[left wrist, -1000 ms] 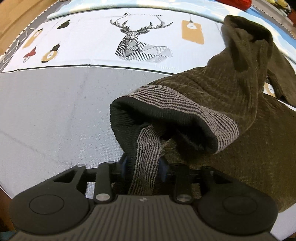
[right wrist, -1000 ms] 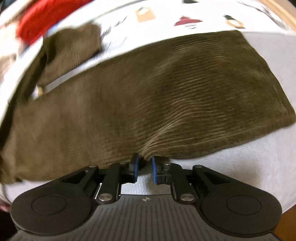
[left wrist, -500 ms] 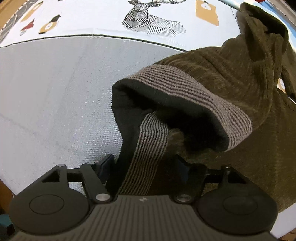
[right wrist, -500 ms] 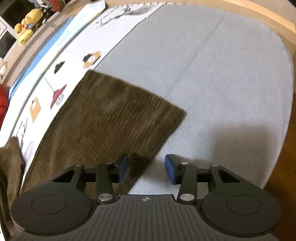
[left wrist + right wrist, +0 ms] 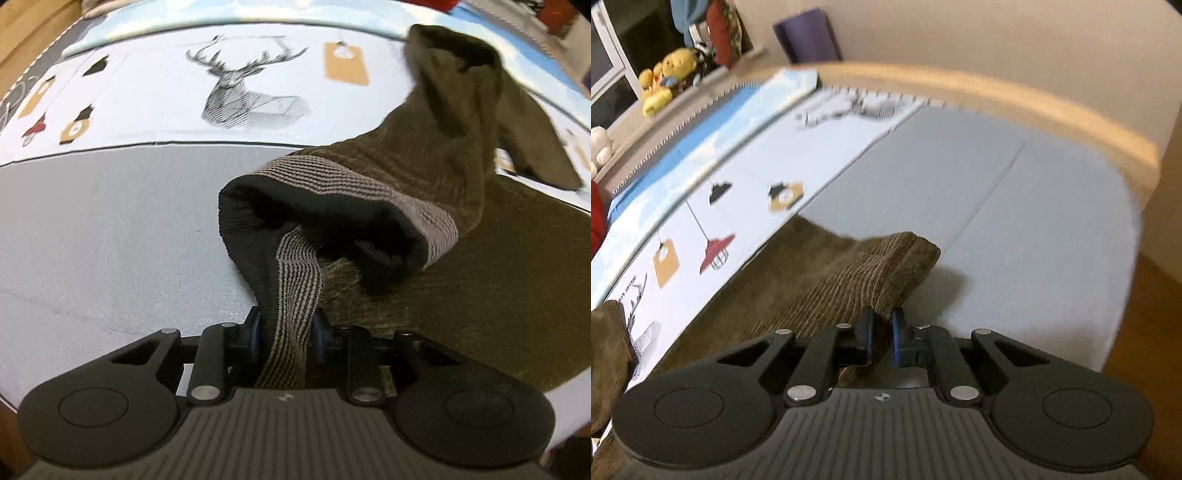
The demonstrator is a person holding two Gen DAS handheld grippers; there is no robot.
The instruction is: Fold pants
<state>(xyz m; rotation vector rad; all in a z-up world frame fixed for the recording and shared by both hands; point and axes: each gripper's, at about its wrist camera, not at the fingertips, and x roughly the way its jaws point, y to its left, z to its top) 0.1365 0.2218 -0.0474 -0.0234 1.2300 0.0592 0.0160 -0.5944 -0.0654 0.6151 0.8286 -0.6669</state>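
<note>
Moments after both sets of jaws had opened and closed again, the left gripper (image 5: pixel 287 328) is clamped on the striped waistband (image 5: pixel 295 291) of the brown corduroy pants (image 5: pixel 424 147), while the right gripper (image 5: pixel 882 334) pinches a leg hem (image 5: pixel 886 258), lifting it off the grey bed cover (image 5: pixel 1015 221). With both ends regripped, a lengthwise fold looks ready to begin. No brand or legible writing shows; the sheet's deer print (image 5: pixel 251 96) carries only blurred script.
</note>
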